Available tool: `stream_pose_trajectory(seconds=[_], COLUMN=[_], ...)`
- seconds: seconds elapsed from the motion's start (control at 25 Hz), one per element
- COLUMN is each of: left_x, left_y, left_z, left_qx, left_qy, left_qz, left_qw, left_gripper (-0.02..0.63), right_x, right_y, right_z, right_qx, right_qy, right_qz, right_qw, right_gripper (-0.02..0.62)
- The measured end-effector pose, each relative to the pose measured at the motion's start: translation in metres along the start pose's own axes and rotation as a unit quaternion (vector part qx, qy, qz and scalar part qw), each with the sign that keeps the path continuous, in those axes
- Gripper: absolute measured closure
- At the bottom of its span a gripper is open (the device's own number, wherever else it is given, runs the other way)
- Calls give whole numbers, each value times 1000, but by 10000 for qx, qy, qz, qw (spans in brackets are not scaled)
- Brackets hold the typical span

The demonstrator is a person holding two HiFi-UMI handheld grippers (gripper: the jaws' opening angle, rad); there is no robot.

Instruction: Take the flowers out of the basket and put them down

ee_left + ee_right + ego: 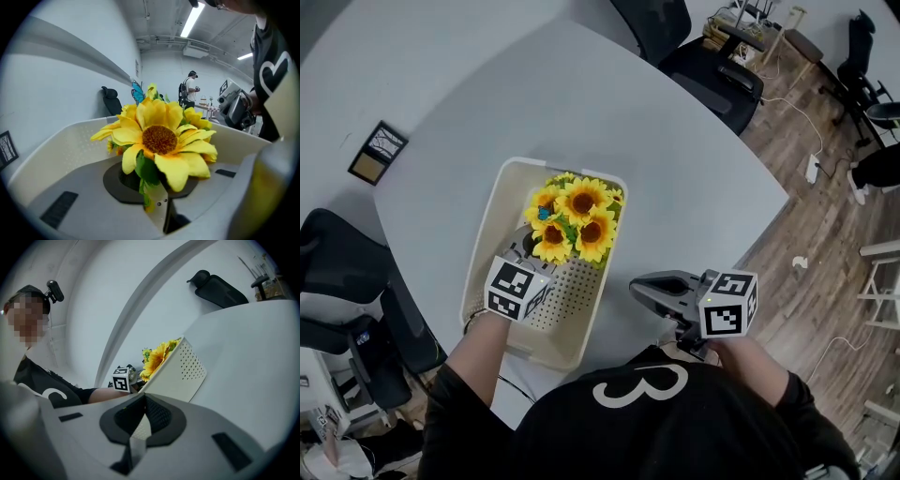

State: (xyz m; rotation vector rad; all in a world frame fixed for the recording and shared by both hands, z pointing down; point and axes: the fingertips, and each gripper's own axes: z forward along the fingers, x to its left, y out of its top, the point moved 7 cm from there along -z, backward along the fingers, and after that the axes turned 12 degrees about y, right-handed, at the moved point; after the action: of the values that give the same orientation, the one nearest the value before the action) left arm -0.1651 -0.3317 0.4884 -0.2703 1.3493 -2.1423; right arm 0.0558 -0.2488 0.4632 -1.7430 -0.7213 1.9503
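A bunch of yellow sunflowers [572, 220] stands in the far half of a cream perforated basket [492, 234] on the white table. My left gripper [532, 248] reaches into the basket from the near side, at the foot of the bunch. In the left gripper view the big bloom [159, 138] fills the middle, and my left gripper [152, 190] is shut on the green stem and leaves under it. My right gripper [639, 286] hovers over the table just right of the basket, shut and empty. Its own view shows the basket [187, 371], the flowers [157, 359] and my right gripper [140, 401].
The rounded table [675, 159] ends close to the right, above wood floor. A small framed picture [377, 152] lies at the far left. Black office chairs [712, 66] stand beyond the table and another [337, 272] at the left. A person [189, 89] stands far off.
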Motion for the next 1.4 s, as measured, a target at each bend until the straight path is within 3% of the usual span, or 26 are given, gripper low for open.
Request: stream_pose_trajectory(seconds=[0.56, 0.88, 1.4], left_x=[-4, -2, -3], left_y=[3, 13, 46], left_z=[-11, -25, -59], left_qx=[95, 42, -290], left_qy=[99, 386, 850], left_qz=[-209, -208, -641], left_qw=[9997, 9990, 9939], left_gripper=[552, 552, 552], right_x=[4, 14, 41], right_y=[-1, -3, -11], right_z=[-13, -24, -38], right_qx=[-46, -28, -47], right_qy=[79, 125, 267], right_qz=[1, -64, -332], right_qw=[10000, 9999, 9991], right_gripper=[588, 588, 588])
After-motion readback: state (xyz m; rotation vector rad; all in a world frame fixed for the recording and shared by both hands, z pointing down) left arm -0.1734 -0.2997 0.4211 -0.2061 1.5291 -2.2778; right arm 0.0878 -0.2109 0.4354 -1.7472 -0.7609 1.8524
